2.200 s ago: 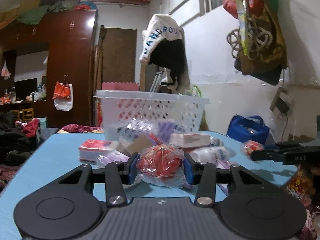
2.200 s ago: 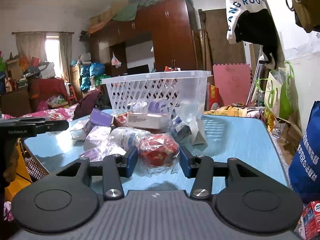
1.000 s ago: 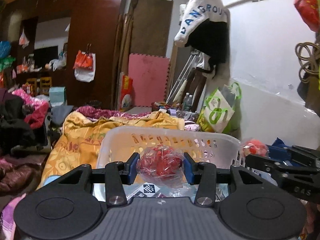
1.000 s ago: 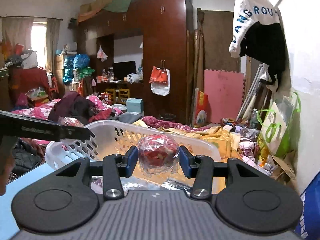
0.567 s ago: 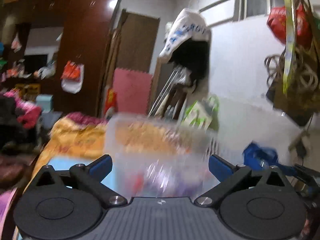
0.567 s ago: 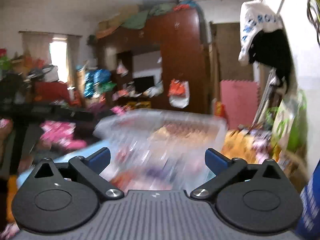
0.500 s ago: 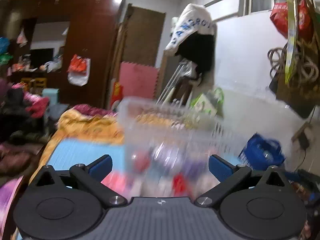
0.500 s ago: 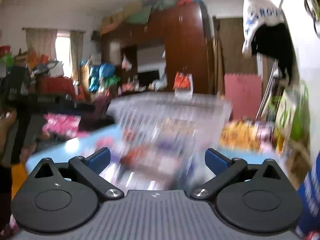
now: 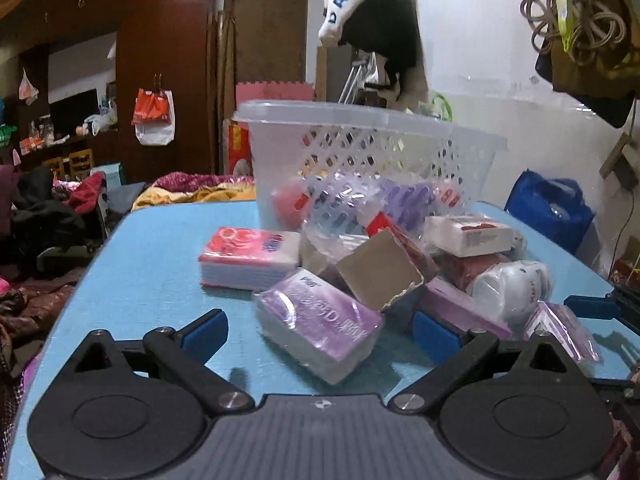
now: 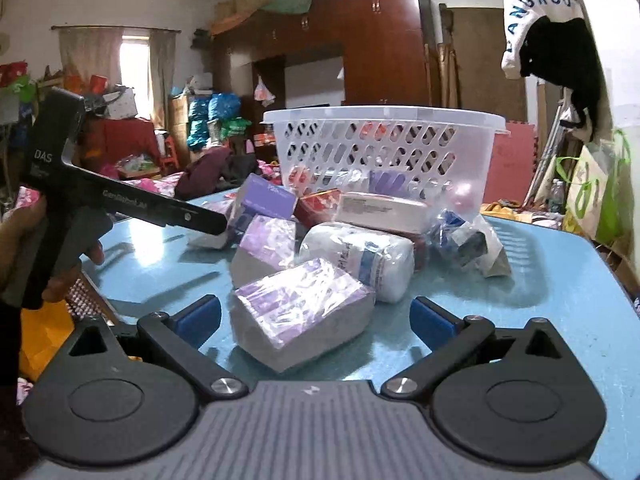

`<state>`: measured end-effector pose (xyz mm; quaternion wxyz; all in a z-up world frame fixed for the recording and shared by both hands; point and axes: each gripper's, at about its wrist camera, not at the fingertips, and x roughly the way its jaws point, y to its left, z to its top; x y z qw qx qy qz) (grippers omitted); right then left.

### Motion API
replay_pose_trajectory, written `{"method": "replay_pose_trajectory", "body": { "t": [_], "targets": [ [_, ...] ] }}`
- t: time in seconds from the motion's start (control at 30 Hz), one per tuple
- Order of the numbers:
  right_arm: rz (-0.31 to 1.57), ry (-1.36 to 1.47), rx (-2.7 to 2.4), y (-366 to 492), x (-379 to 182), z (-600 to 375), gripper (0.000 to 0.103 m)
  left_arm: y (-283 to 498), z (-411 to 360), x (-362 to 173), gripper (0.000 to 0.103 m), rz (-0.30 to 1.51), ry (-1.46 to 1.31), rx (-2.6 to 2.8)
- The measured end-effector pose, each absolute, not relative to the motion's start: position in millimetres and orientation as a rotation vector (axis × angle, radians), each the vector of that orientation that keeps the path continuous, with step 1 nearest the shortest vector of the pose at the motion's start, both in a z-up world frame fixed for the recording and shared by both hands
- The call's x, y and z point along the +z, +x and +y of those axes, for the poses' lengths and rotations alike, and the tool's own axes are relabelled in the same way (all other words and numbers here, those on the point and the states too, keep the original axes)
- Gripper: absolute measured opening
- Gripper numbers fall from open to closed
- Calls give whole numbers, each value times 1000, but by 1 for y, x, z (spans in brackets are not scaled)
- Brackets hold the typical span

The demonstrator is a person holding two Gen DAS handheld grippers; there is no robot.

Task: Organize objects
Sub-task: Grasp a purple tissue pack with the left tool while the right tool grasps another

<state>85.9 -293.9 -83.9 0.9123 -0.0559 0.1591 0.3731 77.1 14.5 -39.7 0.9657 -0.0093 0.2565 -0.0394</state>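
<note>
Left wrist: left gripper jaws just opened wide, crinkly purple tissue pack between, unpressed, on blue table. Right wrist: right gripper likewise spread around glossy wrapped block; perforated plastic basket behind.

Two low wrist views, shared basket

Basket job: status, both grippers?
Left gripper open, purple tissue pack between pads. Right gripper open, empty, around another pack. Basket behind pile.
</note>
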Motion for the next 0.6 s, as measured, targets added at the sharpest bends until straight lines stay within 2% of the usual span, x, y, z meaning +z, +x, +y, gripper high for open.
{"method": "replay_pose_trajectory", "body": {
  "t": [0.1, 0.2, 0.23, 0.27, 0.3, 0.43, 0.6],
  "targets": [
    [329, -106, 768, 86, -86, -294, 102, 80, 8, -46, 98, 553, 1, -67],
    [338, -110, 779, 86, -89, -290, 94, 80, 4, -47, 96, 559, 32, -39],
    [344, -112, 788, 86, -90, -289, 91, 80, 1, -47, 88, 553, 47, -27],
    [349, -115, 797, 85, -91, -288, 83, 80, -2, -48, 81, 551, 62, -15],
    [342, -114, 796, 84, -91, -287, 78, 79, -3, -49, 69, 548, 75, -1],
    [334, -120, 806, 80, -90, -289, 77, 63, -6, -46, 59, 458, 81, -3],
    [296, -106, 804, 74, -81, -300, 77, 44, -1, -43, 58, 392, 44, -48]
  ]
}}
